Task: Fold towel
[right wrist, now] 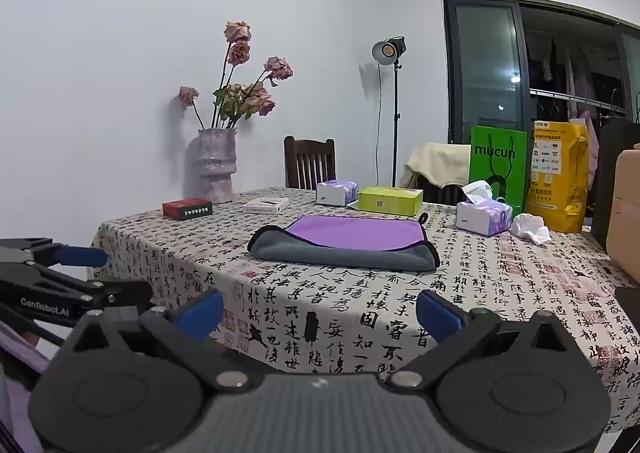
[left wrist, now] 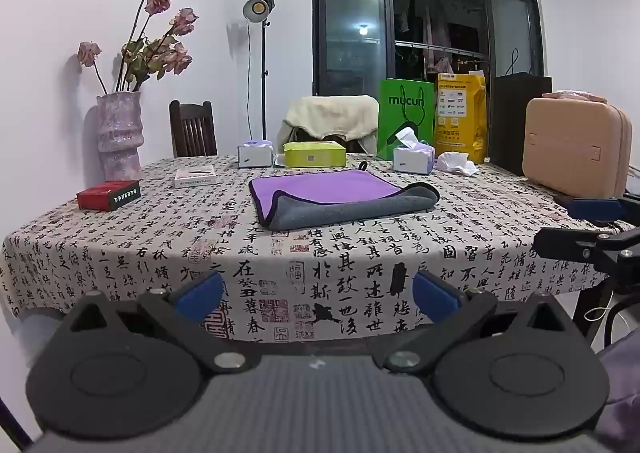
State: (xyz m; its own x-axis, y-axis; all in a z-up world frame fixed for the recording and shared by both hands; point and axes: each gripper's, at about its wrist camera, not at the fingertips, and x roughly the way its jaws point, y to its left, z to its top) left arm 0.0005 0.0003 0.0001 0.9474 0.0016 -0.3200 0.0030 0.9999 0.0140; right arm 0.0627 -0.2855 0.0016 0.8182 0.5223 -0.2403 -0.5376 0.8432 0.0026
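The soft purple towel with a grey underside and dark trim lies folded near the middle of the desk, at twelve o'clock from both grippers and well apart from them. Its near edge turns up, showing grey; in the right wrist view that grey band runs the full front. Bare calligraphy-print tablecloth spreads between the towel and the desk's near edge, which drops away just ahead of both grippers.

The left gripper hangs off the desk with its blue-padded fingers spread wide, holding nothing. The right gripper is likewise wide and empty.

Behind the towel, at twelve o'clock, stand two white-and-lilac tissue boxes and one lime-green flat box. At ten o'clock sit one red box and one white flat box, with a mottled pink vase of dried roses beyond. At two o'clock a peach hard case crowds the desk's right edge; how close it stands to the rim is hard to judge.
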